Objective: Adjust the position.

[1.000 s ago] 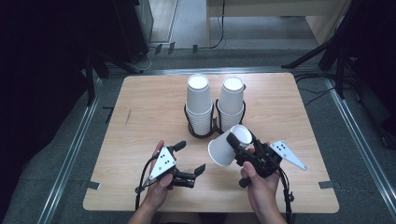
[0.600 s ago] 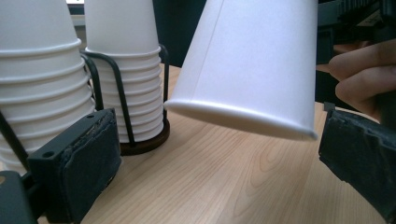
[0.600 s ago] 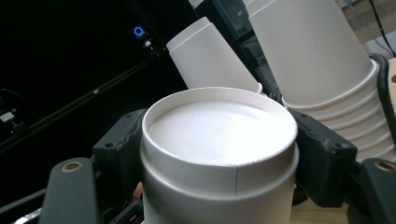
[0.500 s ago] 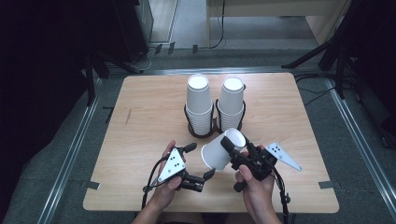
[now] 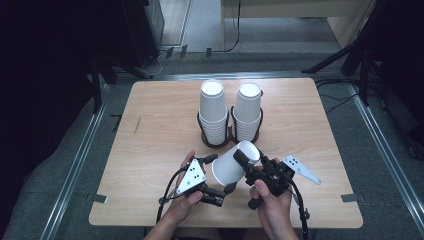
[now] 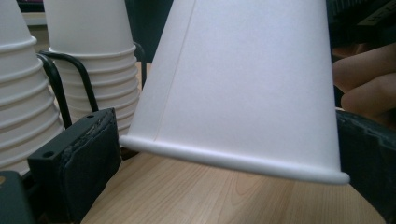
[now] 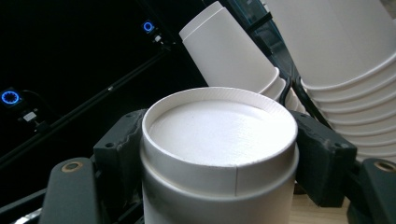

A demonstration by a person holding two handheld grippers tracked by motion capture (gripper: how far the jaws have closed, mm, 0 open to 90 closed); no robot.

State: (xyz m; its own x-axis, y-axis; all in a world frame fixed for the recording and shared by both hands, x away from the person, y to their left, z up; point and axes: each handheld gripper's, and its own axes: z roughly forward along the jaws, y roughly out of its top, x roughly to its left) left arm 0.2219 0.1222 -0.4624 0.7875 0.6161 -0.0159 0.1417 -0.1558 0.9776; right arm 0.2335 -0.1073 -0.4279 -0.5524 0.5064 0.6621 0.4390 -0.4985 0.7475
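In my left tool's view the cup point(image 6: 243, 88) runs off the top edge, so its base is cut off, and it hides most of my right hand point(image 6: 364, 88) behind it. The stacks point(image 6: 84, 60) left of the cup lose their tops to the same edge. In my right tool's view the cup's point(image 7: 219, 154) lower wall and rim drop below the frame. From above, the wire holder point(image 5: 202, 131) beyond the cup is mostly masked by the stacks.

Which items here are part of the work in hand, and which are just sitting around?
In use: cup, clamped near its base by the right gripper; left gripper, jaws either side of the cup's rim.

Standing by: two cup stacks in a wire holder; table.
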